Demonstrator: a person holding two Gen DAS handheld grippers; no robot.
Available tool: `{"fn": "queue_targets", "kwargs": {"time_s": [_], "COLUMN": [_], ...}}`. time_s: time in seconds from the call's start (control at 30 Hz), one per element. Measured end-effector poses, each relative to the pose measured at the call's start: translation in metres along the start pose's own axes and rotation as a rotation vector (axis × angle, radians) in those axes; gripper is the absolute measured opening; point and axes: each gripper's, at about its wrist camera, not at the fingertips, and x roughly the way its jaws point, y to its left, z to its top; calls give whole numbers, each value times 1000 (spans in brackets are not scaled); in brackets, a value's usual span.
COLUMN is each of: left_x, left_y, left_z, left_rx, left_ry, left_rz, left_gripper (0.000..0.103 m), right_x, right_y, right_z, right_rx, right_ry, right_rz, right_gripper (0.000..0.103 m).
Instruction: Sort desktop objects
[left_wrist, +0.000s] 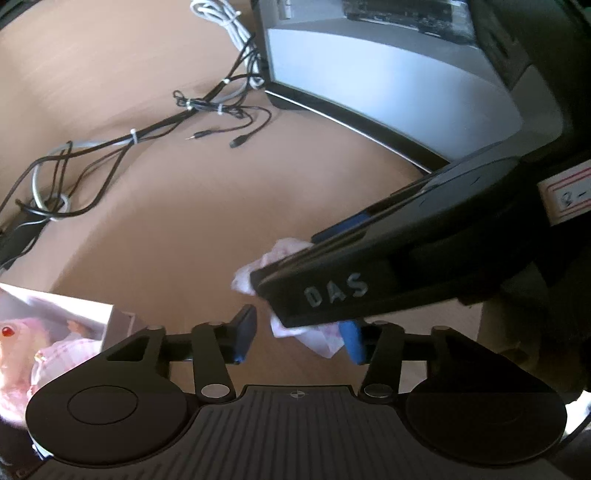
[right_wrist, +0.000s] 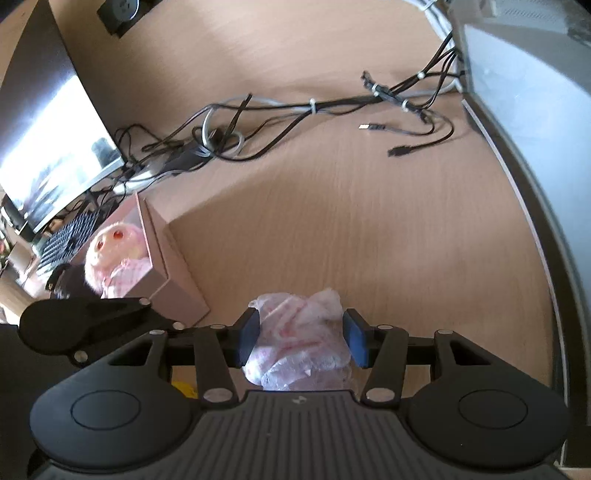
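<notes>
The crumpled pink-and-white plastic wrapper (right_wrist: 301, 339) is sitting right between the right gripper (right_wrist: 302, 338)'s two blue pads (right_wrist: 248, 338), low over the wooden desk (right_wrist: 332, 206). Both pads look like they're touching its sides, so I'd call that clamped on the wrapper, though how firm the pinch is I can't tell. It's a shapeless wad with no real long axis, so approach angle hardly matters.

From the left wrist camera, the same wrapper (left_wrist: 291, 295) pokes out from under the right gripper's black body, which cuts across in front of the left gripper (left_wrist: 301, 338). The left one's fingers are spread wide with nothing in them, and the wrapper's lower edge sits just ahead of the gap, closer to its right pad (left_wrist: 352, 343).

So the right hand owns this one, left is just nearby.

Left of the wrapper, close by, is the cardboard box with the pink doll (right_wrist: 147, 254). Further back from it, well apart, runs the tangle of cables (right_wrist: 295, 110), with the grey computer case (right_wrist: 524, 122) off to the right.
</notes>
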Motion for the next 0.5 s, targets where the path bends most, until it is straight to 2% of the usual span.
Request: {"fn": "queue_targets", "kwargs": {"time_s": [0.07, 0.17, 0.33, 0.5], "left_x": [1, 0, -12, -43], "left_y": [0, 2, 8, 18], "left_z": [-1, -3, -6, -10], "left_rx": [-7, -23, -55, -111], "left_ry": [7, 14, -7, -70], "left_rz": [-4, -14, -29, -22], "left_gripper": [52, 45, 36, 35], "right_x": [1, -3, -15, -36], "right_y": [1, 3, 16, 49], "right_z": [-2, -3, 0, 10], "right_rx": [-5, -1, -10, -63], "right_ry": [9, 2, -18, -56], "right_rz": [10, 23, 43, 98], "right_gripper": [41, 36, 33, 33]}}
